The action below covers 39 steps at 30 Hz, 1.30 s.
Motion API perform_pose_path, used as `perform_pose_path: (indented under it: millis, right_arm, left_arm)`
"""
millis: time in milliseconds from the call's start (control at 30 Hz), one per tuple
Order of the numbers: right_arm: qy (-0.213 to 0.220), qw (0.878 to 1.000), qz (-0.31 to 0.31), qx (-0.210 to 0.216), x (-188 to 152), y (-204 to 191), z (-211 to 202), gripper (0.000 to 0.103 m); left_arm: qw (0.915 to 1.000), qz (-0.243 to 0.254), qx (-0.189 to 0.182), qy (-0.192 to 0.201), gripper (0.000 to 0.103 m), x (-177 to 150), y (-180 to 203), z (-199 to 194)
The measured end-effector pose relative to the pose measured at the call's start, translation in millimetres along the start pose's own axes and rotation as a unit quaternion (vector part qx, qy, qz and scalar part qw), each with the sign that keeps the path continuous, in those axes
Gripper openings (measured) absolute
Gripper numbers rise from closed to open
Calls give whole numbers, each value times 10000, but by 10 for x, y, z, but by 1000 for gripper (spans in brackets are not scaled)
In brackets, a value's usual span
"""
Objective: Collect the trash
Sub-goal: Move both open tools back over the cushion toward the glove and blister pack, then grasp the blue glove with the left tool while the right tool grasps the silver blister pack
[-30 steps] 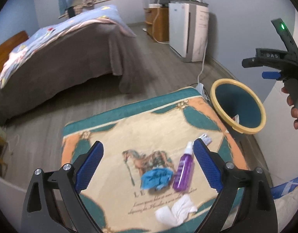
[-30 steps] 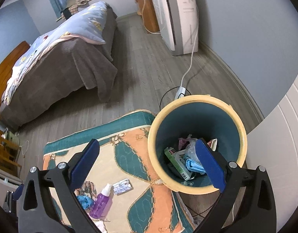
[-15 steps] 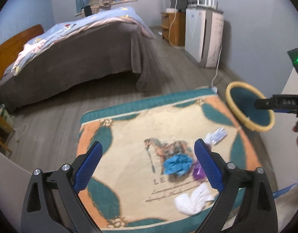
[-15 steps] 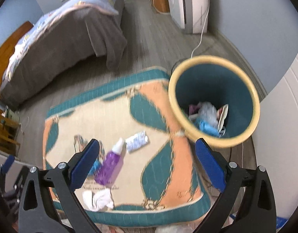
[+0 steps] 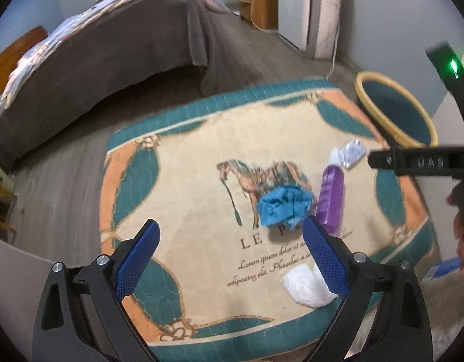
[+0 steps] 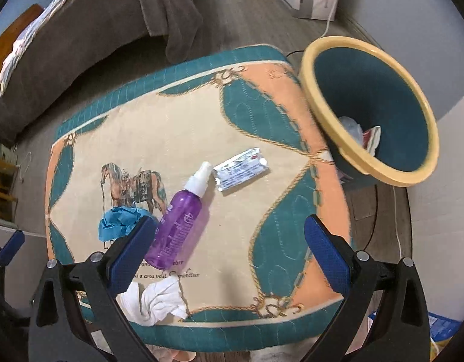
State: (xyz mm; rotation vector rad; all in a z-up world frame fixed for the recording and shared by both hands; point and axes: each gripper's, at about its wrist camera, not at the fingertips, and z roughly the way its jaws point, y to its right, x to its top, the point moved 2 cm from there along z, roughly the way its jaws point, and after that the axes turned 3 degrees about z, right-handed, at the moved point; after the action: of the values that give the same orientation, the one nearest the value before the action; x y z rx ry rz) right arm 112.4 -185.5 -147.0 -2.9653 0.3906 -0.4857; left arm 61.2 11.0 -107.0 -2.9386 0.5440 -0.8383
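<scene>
Partly done: some trash already in bin (image 6: 367, 102) at two o'clock; blue wad (image 6: 120, 221), purple bottle (image 6: 180, 226), packet (image 6: 241, 172), white tissue (image 6: 153, 301) left on surface (image 6: 177, 126) (both grippers, left gripper (image 5: 230, 256) and right gripper (image 6: 230, 253), spread wide, grasping nothing)

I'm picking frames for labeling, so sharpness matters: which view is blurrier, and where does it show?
Left wrist view: motion-smeared, worst on the blue crumpled paper, purple spray bottle and the mat's horse print. Right wrist view: crisper, the bottle and silver packet sharp, only the yellow-rimmed bin softened. Both bend heavily at the fisheye edges.
</scene>
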Motion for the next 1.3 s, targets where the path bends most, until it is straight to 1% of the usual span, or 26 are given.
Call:
perform_pose_path:
  millis: [133, 200, 267, 333, 433, 567, 667, 800, 900, 967, 1000, 1033, 1067, 1133, 1200, 1300]
  right_arm:
    - [-51, 9997, -234, -83, 8, -94, 112, 96]
    - [1, 9989, -421, -228, 60, -117, 162, 96]
    - [35, 9977, -572, -370, 140, -115, 239, 94]
    - [-11, 9978, -497, -434, 197, -52, 309, 88]
    - [-159, 9993, -154, -312, 246, 84, 409, 81]
    - [-268, 9994, -69, -211, 294, 148, 464, 78]
    - [-334, 9989, -276, -186, 369, 174, 424, 75]
    - [-500, 9966, -644, -102, 490, 200, 385, 75]
    - [-522, 9943, -929, -99, 494, 190, 396, 75]
    - [-542, 9944, -909, -21, 493, 159, 445, 75]
    - [-590, 9943, -893, 6, 489, 136, 489, 73]
    - [-625, 9940, -902, 6, 478, 116, 520, 71]
    - [-644, 9935, -936, -8, 475, 97, 547, 70]
    - [-598, 9930, -1017, -49, 481, 60, 565, 69]
    - [-549, 9933, -1016, -45, 493, 56, 576, 69]
    - [-558, 9939, -944, -103, 505, 88, 626, 68]
  left_arm:
    - [9998, -45, 27, -207, 94, -35, -19, 135]
    - [9996, -101, 0, -253, 94, -56, -30, 165]
    - [9996, -96, -41, -272, 94, -44, -19, 182]
    - [9996, -83, -61, -245, 94, -40, -3, 190]
    - [9995, -118, -94, -270, 94, -31, 18, 257]
    - [9989, -251, -126, -367, 94, -5, 34, 408]
    - [9982, -358, -235, -412, 93, 34, 51, 476]
    - [9986, -295, -305, -300, 93, 120, 87, 464]
    - [9985, -275, -390, -262, 92, 160, 118, 480]
    - [9981, -249, -482, -280, 88, 183, 158, 514]
    - [9978, -242, -530, -308, 83, 194, 175, 533]
    - [9974, -227, -584, -348, 81, 203, 200, 555]
    - [9973, -203, -606, -353, 81, 215, 223, 570]
    - [9973, -159, -640, -314, 75, 235, 259, 587]
    - [9969, -126, -692, -349, 72, 235, 292, 628]
    - [9967, -122, -669, -447, 69, 216, 327, 708]
